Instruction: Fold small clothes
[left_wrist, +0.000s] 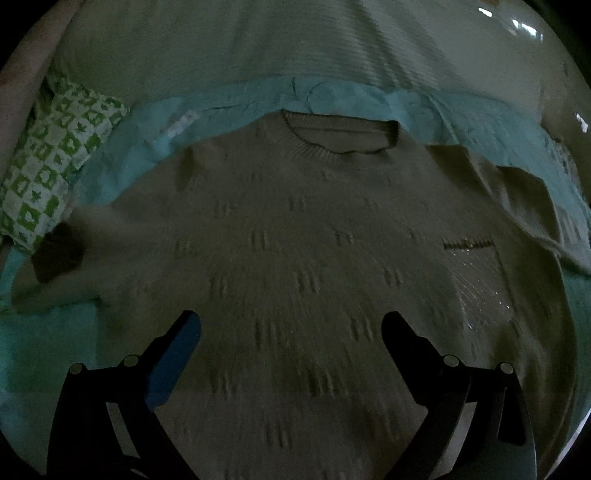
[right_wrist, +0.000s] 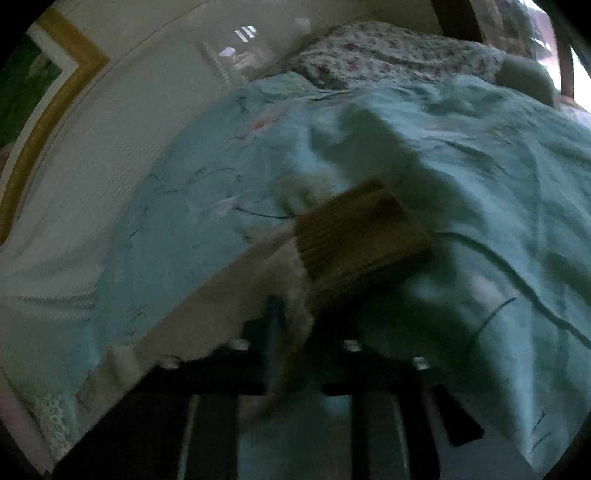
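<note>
Your left hand-held gripper (left_wrist: 290, 325) hung spread and empty, with the beige sweater (left_wrist: 295, 240) lying flat, face up, on the teal bedspread (left_wrist: 229, 99) just ahead of it, its body unfolded. Your right hand-held gripper (right_wrist: 291, 321) pinched a sleeve behind its brown ribbed cuff (right_wrist: 360, 236), lifted over the bed. Folding looked barely begun: sleeves and body remained.

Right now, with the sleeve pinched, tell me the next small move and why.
Probably carry the sleeve's brown ribbed cuff inward across the beige knit sweater. The right gripper looks shut on that sleeve, lifted above the teal bedspread, while the left gripper hovers open over the flat sweater body.
</note>
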